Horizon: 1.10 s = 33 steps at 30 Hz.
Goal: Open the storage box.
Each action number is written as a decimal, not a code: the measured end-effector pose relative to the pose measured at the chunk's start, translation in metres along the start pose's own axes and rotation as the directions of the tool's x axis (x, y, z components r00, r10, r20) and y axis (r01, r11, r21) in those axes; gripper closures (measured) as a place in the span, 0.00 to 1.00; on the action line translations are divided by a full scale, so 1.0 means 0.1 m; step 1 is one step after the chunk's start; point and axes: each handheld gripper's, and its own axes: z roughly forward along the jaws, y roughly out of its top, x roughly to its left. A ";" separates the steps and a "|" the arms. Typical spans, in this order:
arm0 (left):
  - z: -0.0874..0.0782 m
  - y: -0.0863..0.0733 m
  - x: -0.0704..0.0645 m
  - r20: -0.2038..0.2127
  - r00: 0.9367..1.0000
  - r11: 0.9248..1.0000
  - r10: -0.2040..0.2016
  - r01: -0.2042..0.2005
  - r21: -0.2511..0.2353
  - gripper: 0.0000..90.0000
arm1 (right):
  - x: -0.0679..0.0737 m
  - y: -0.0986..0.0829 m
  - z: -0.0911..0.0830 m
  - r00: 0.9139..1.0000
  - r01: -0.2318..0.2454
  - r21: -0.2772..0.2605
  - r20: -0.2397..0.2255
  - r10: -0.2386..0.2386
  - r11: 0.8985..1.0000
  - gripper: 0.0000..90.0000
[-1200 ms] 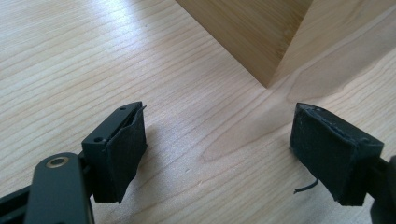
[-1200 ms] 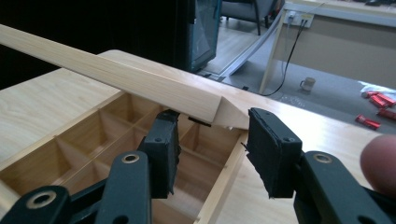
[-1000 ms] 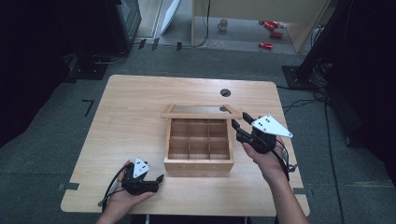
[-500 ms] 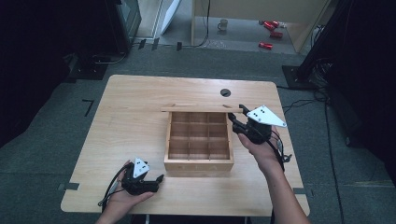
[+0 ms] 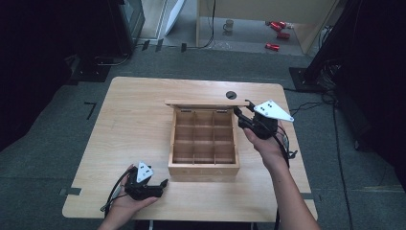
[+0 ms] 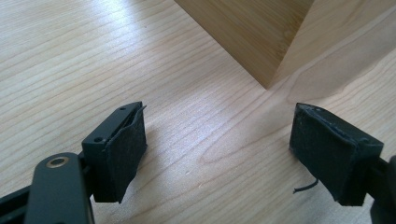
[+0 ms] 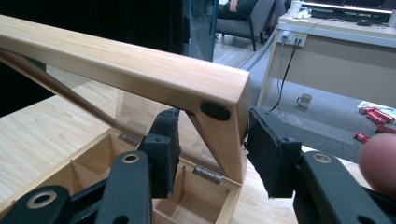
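Right gripper [image 5: 242, 116] clasps the corner of the lid [image 7: 140, 70], its two pads [image 7: 164, 144] pressed to either side of the lid's frame, seen close in the right gripper view. From above, the lid [image 5: 207, 102] stands raised over the far edge of the box [image 5: 203, 165], which sits at the middle of the table [image 5: 134, 120] with its nine compartments laid bare. Brass hinges [image 7: 205, 174] join lid and box just below the gripped corner. Left gripper [image 5: 160, 184] rests low on the table near the person's edge, just beside the box's near left corner [image 6: 268, 70] but apart from it, jaws spread wide with nothing between them but bare tabletop.
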 end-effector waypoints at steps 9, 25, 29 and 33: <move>0.00 0.00 0.00 0.000 1.000 1.000 0.001 -0.001 0.000 0.21 | -0.05 0.01 0.12 1.000 -0.007 0.009 0.011 0.007 1.000 0.63; 0.01 0.01 0.00 0.000 1.000 1.000 -0.001 0.001 0.000 0.21 | -0.16 -0.06 0.42 0.999 -0.040 0.003 0.021 0.040 0.999 0.63; 0.01 0.01 0.00 0.000 1.000 1.000 -0.001 0.001 0.001 0.21 | -0.18 -0.08 0.52 0.999 -0.037 0.012 0.034 0.036 0.999 0.62; 0.01 0.01 0.00 0.000 1.000 1.000 -0.001 0.001 0.001 0.21 | -0.21 -0.12 0.62 0.999 -0.033 0.010 0.043 0.033 0.999 0.62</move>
